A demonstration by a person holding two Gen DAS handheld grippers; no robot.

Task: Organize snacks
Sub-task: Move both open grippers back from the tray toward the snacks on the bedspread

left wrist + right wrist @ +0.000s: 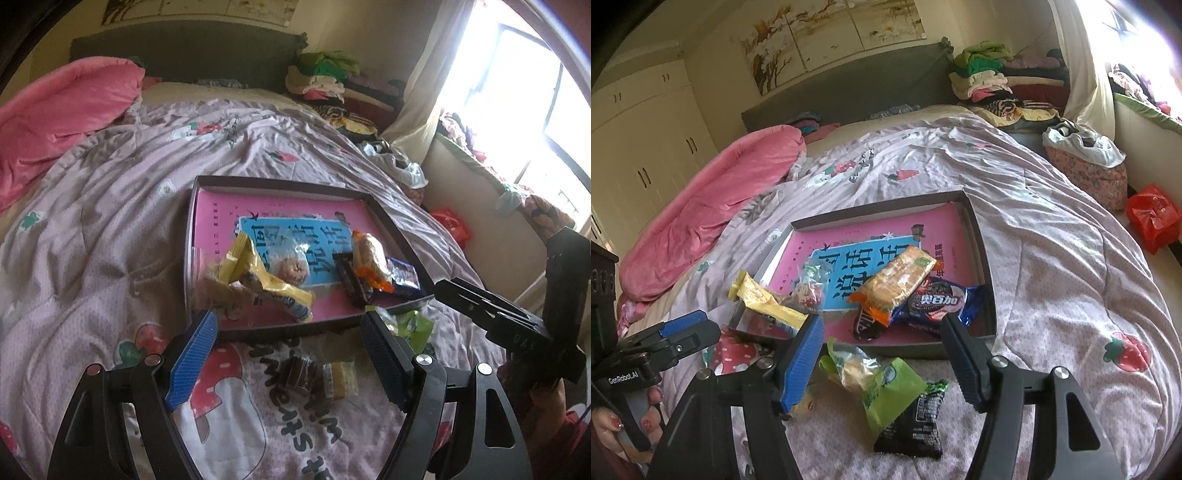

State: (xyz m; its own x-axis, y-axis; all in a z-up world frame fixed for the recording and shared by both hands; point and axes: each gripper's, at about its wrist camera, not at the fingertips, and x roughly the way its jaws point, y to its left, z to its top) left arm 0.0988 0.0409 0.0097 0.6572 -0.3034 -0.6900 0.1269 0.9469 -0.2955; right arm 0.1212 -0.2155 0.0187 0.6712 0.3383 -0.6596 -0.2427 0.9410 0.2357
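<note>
on the bed | box collects snacks | green packet outside, awaiting pickup | left gripper wide, empty | right gripper wide, empty

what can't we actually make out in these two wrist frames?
- Left wrist view: the yellow packet at the tray's near-left corner is motion-blurred; its print is unreadable.
- Left wrist view: the green packet is mostly hidden behind the left gripper finger.
- Right wrist view: the dark bar lies partly under the cracker pack; its label is cut off.
- Right wrist view: the black packet print is too small.
</note>
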